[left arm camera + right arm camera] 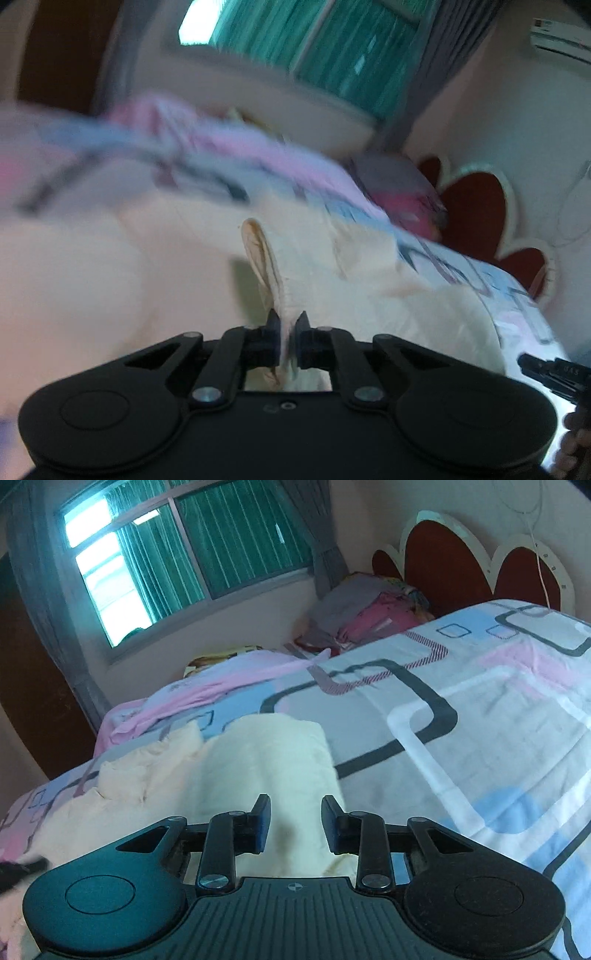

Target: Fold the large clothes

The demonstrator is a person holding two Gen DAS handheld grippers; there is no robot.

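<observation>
Two grippers were on one cream garment (266,746), spread on the bed (480,709). Left gripper (287,332): jaws pressed together on a thin raised edge of the garment (264,258), which stood up as a narrow ridge running away from the tips. Right gripper (295,816): jaws apart, nothing between them, hovering just over the garment's near end, with a rounded fold just beyond the tips.

Judgement: a fold was under way. To do it well, the left should keep its pinch firm and carry the edge low and level across the garment, while the right closes on the matching edge so both travel together and the crease lands straight.

Pose: left view was motion-blurred, tool tilted, looking along the bed toward the headboard (476,206). Right tool aimed toward the window (177,554), headboard at its right. The right gripper's tip showed at the left view's lower right edge, near the garment. A pile of clothes (369,616) lay beside the headboard.
</observation>
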